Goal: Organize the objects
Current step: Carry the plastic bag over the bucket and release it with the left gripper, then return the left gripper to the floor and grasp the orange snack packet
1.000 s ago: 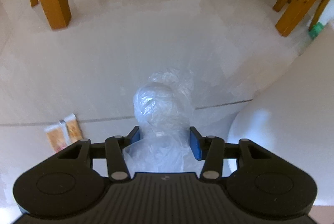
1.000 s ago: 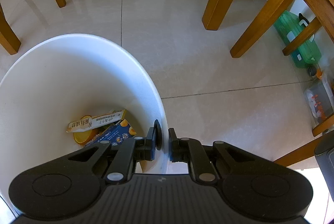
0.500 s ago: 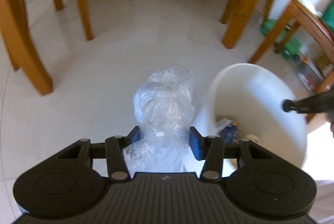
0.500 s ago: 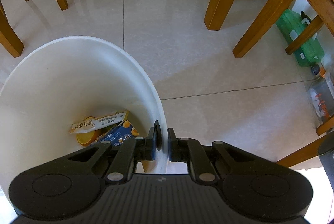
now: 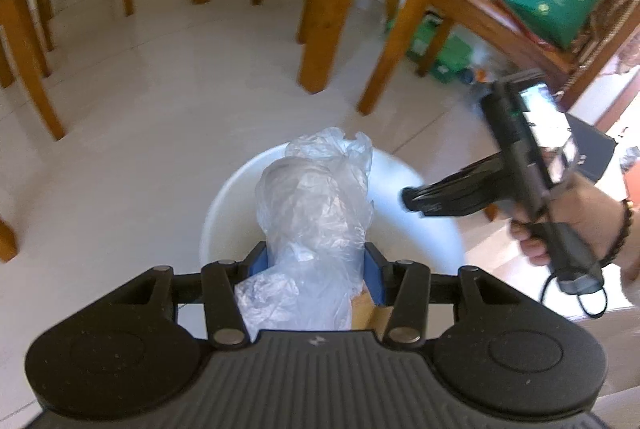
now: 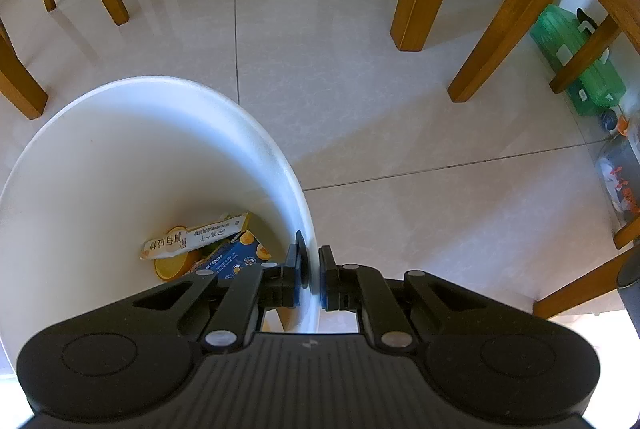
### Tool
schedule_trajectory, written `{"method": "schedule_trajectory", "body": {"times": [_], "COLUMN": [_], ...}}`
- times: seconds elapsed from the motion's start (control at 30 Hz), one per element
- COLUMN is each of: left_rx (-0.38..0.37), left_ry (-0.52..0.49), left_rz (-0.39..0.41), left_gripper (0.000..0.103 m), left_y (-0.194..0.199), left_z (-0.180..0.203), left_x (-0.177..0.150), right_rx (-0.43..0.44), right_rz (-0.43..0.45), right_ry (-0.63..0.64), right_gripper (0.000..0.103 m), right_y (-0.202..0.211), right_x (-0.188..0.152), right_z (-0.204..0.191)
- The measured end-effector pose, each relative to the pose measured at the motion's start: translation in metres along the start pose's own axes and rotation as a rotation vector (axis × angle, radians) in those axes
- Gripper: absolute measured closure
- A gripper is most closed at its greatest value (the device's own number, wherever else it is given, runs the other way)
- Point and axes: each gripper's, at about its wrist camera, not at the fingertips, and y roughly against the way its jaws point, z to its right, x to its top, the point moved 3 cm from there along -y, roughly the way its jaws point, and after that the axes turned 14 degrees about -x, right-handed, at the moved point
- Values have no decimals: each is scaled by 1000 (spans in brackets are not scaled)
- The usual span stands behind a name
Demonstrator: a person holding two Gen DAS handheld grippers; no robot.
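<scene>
The left gripper [image 5: 316, 271] holds a crumpled clear plastic bag [image 5: 316, 213] between its blue fingers [image 5: 375, 279] above the open mouth of the white bin [image 5: 224, 205]. The fingers are opening, with the bag between them and the pads at its sides. The right gripper [image 6: 313, 271] has its fingers clamped together on the near rim of the white bin [image 6: 120, 157], one finger inside the wall and one outside. Inside the bin lie a long white packet [image 6: 196, 239], a blue packet [image 6: 236, 259] and a yellow lid-like item [image 6: 172, 265].

Hazards from this state:

1. Missed drop. The bag is light and bulky. From the left wrist view it appears centred over the opening, but depth cannot be judged there. If it hangs toward the near rim, it may land on the rim or slide down the outside onto the floor [image 6: 360, 89].

2. Clinging film. Thin plastic may stick to one pad and swing sideways instead of falling straight.

3. Incomplete entry. The bag may spring open and perch across the mouth, requiring a push down.

4. Bin disturbance. The bin is steadied only at one point on its rim. A pull or twist from the right gripper may tip it and spill the contents.

5. Collision. The two grippers work near each other over the same opening.
</scene>
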Motion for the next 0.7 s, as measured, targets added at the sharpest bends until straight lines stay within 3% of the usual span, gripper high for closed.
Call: {"method": "schedule_trajectory", "body": {"times": [0.07, 0.1, 0.43, 0.7], "left_rx": [-7, 2, 72, 240], "left_ry": [-3, 0, 90, 245], "left_rz": [-5, 7, 44, 92], "left_gripper": [17, 14, 14, 14], "left_y": [-6, -5, 16, 53], "left_z": [4, 5, -26, -100], "left_x": [2, 2, -10, -50], "right_rx": [2, 3, 5, -5], "right_rz": [1, 2, 4, 8], "right_ry": [0, 1, 0, 9], "right_gripper": [93, 93, 93, 92], "right_y": [0, 0, 0, 0], "right_x": [0, 0, 0, -1], "right_z": [1, 1, 3, 0]}}
